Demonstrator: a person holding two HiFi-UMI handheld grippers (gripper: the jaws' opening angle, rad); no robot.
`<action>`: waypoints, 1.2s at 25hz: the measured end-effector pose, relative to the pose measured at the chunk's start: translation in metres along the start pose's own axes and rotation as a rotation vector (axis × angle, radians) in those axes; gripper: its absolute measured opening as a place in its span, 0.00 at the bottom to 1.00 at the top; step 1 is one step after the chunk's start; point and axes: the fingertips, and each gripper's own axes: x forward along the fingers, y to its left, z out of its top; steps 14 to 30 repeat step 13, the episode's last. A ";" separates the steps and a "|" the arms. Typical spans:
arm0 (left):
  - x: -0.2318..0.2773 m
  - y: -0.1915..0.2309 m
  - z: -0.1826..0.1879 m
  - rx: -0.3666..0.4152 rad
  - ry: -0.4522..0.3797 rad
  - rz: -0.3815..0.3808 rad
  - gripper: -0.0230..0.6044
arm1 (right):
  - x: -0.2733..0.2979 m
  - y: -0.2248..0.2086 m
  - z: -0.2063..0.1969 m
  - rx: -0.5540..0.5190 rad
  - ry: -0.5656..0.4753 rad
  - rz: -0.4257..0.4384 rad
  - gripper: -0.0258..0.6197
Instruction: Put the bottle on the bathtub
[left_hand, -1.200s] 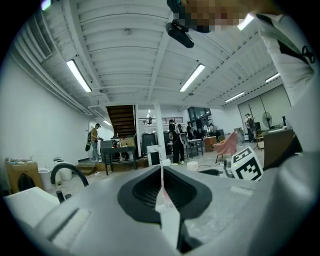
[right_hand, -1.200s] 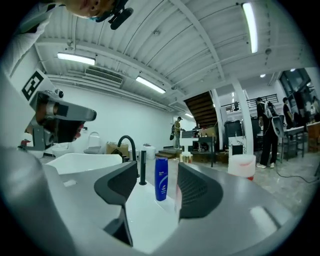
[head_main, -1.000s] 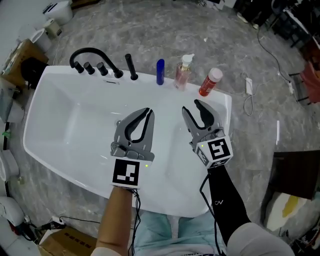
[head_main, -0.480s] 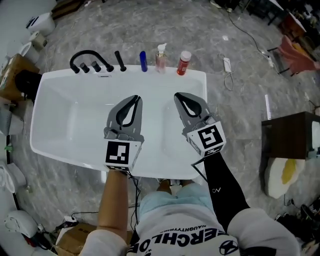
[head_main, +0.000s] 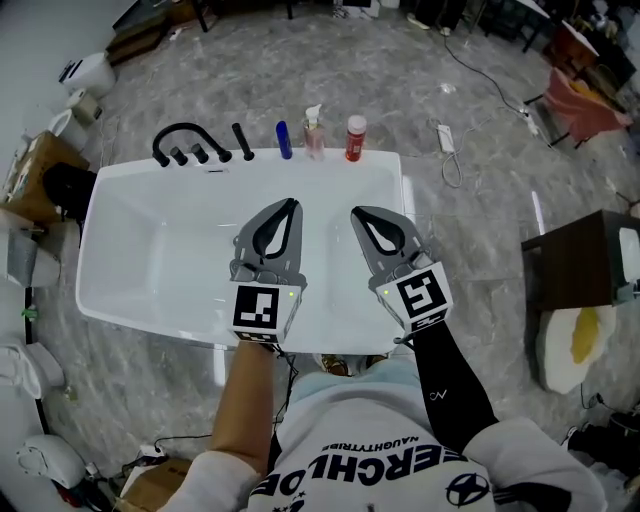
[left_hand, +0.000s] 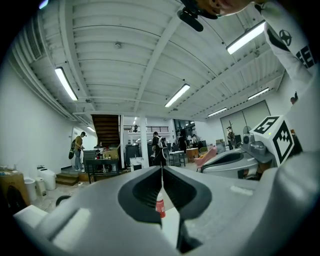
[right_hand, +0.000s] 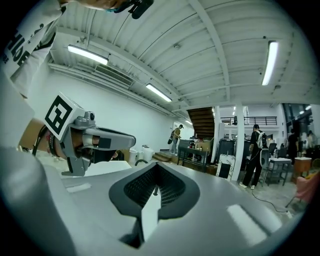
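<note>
The grey two-jaw left gripper (head_main: 291, 206) and the grey two-jaw right gripper (head_main: 359, 213) were held side by side, near each other yet apart, jaws pointing away from the person's body. Each pair of jaws met at the tips with nothing between them. A bare left forearm (head_main: 243, 395) and a black-sleeved right forearm (head_main: 448, 385) reached forward from the torso

The left gripper (head_main: 292, 204) and right gripper (head_main: 358, 213) are hanging side by side over the tub (head_main: 150, 260). Ahead of them, bottles (head_main: 314, 133) are standing on its rim, with the tap (head_main: 185, 140) sitting farther left.
</note>
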 end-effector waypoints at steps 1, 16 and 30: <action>0.001 -0.005 0.005 0.000 -0.006 -0.008 0.05 | -0.003 -0.002 0.003 -0.001 -0.003 -0.004 0.08; 0.011 -0.026 0.024 -0.015 -0.011 -0.045 0.05 | -0.025 -0.030 0.015 0.011 -0.026 -0.045 0.08; 0.011 -0.026 0.024 -0.015 -0.011 -0.045 0.05 | -0.025 -0.030 0.015 0.011 -0.026 -0.045 0.08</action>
